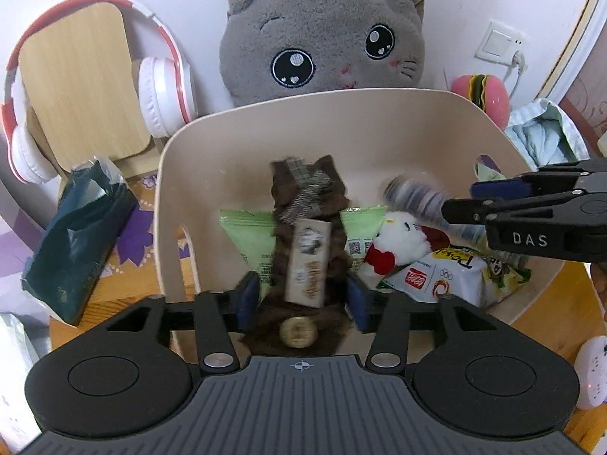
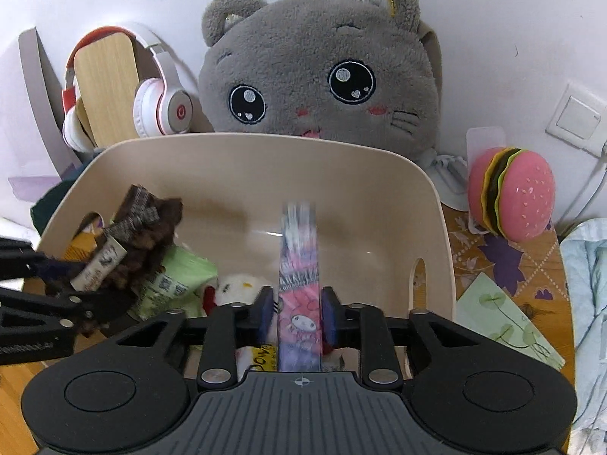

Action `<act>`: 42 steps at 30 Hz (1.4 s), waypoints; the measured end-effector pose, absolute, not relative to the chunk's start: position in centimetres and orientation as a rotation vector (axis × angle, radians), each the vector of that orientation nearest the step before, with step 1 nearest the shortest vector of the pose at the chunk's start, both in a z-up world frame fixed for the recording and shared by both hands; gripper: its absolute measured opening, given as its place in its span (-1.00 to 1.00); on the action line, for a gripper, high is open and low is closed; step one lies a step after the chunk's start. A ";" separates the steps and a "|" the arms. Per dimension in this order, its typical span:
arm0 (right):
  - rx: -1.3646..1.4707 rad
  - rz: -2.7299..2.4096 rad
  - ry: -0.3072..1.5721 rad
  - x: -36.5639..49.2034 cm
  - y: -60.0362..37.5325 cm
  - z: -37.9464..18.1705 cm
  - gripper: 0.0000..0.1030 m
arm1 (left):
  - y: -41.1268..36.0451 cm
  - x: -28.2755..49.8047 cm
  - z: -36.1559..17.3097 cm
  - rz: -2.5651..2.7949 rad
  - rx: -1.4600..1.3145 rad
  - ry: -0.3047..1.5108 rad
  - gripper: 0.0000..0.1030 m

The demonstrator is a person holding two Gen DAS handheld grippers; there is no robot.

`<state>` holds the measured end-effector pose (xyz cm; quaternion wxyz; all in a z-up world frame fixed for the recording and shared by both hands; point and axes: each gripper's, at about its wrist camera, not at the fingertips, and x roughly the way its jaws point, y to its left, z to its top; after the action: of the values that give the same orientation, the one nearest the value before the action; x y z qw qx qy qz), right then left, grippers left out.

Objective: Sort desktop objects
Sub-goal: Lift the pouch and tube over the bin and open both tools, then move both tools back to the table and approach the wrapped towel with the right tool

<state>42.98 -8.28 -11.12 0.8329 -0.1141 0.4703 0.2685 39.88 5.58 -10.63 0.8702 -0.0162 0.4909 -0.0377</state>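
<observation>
Here the beige bin [image 1: 265, 125] serves as the landmark, and both grippers hang over its open mouth. The left gripper [image 1: 301, 299] stands part open above the bin's near side; a brown fuzzy hair bow [image 1: 303, 197] with a cardboard tag lies between its blue pads, and gaps show on both sides, so the pads do not press on it. The bow looks blurred. The right gripper [image 2: 297, 316] is also part open over the bin's near wall, with a pink and purple cartoon-printed packet [image 2: 299, 288] standing on end between its pads; a sliver of space shows at each side, and its upper end is smeared. Inside the bin, toward its near right corner, lie a green snack packet [image 1: 250, 235], a small white plush kitten [image 1: 398, 242] with a red bow, and a white snack bag [image 1: 447, 273]. Behind the bin sits a large grey cat plush [image 1: 322, 30], with red and white headphones [image 1: 163, 91] to the bin's far left.
</observation>
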 end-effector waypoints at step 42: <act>-0.362 0.658 0.951 30.6 -15.2 -10.4 1.00 | 9.1 26.1 -15.0 0.004 -0.025 1.141 0.36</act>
<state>30.62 -15.18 -10.43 0.8221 -0.1701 0.4467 0.3093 26.14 9.13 -15.02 0.8416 -0.0119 0.5399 0.0020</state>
